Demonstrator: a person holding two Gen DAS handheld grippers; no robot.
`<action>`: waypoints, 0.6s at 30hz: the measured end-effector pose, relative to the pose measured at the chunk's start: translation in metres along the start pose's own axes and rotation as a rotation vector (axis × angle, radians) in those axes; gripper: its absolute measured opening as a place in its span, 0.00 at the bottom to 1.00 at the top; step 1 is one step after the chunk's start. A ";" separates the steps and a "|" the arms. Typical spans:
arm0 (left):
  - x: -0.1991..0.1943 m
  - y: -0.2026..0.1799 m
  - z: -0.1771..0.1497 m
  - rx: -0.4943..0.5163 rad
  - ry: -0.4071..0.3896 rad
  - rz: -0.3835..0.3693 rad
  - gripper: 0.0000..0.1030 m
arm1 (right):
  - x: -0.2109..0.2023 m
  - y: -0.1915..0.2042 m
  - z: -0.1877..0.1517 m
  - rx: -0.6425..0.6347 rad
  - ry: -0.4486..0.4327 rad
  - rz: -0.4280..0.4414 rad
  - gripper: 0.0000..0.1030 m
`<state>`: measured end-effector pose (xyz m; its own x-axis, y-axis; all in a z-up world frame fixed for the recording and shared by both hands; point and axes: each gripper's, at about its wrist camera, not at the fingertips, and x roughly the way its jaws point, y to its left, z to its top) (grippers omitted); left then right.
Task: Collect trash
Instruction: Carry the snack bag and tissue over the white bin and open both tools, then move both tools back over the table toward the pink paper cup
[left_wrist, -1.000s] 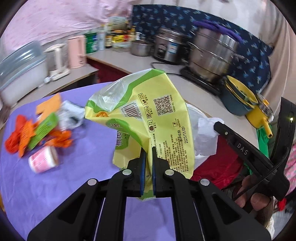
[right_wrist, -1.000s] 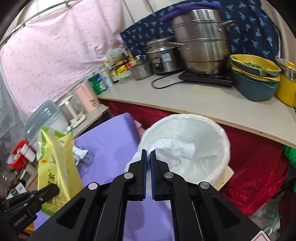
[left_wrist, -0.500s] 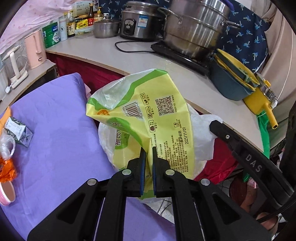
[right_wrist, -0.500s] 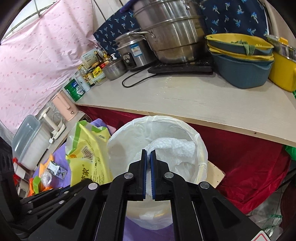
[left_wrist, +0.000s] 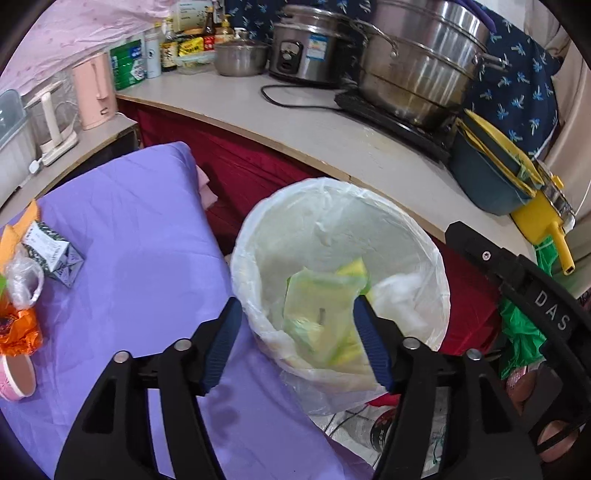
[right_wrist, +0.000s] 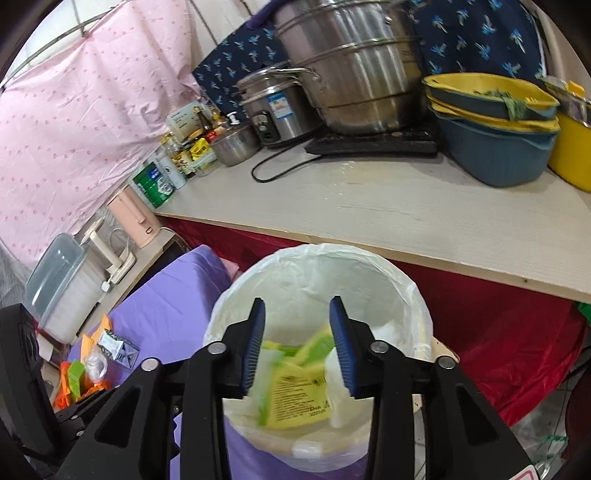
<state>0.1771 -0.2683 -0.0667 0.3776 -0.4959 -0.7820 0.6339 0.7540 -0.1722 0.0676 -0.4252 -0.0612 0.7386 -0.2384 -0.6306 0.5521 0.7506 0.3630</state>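
Observation:
A white bin lined with a thin plastic bag stands beside the purple-covered table. Inside it lies a yellow and green snack bag, blurred, with a white tissue beside it. My left gripper hovers over the bin's near rim, its jaws opening with nothing pressed between them. My right gripper hangs above the bin mouth, jaws also opening, and holds nothing. The right gripper's black body shows at the right edge of the left wrist view.
More litter lies on the table's left end: a patterned carton, a clear wrapper, orange wrappers and a pink cup. A counter behind the bin carries pots, a rice cooker, stacked basins and bottles.
Both grippers went from shut to open over the bin. The snack bag left the left gripper and the tissue left the right gripper; both now lie inside the bin.

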 end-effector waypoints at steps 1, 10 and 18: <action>-0.002 0.002 0.001 -0.004 -0.004 0.007 0.60 | 0.000 0.003 0.001 -0.005 -0.001 0.000 0.39; -0.046 0.037 -0.001 -0.069 -0.066 0.054 0.62 | -0.035 0.038 0.001 -0.038 -0.037 0.043 0.44; -0.095 0.092 -0.033 -0.172 -0.107 0.191 0.76 | -0.063 0.084 -0.024 -0.075 -0.041 0.103 0.56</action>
<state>0.1773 -0.1375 -0.0284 0.5542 -0.3739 -0.7437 0.4238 0.8957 -0.1345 0.0583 -0.3319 -0.0073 0.8063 -0.1814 -0.5630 0.4427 0.8163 0.3710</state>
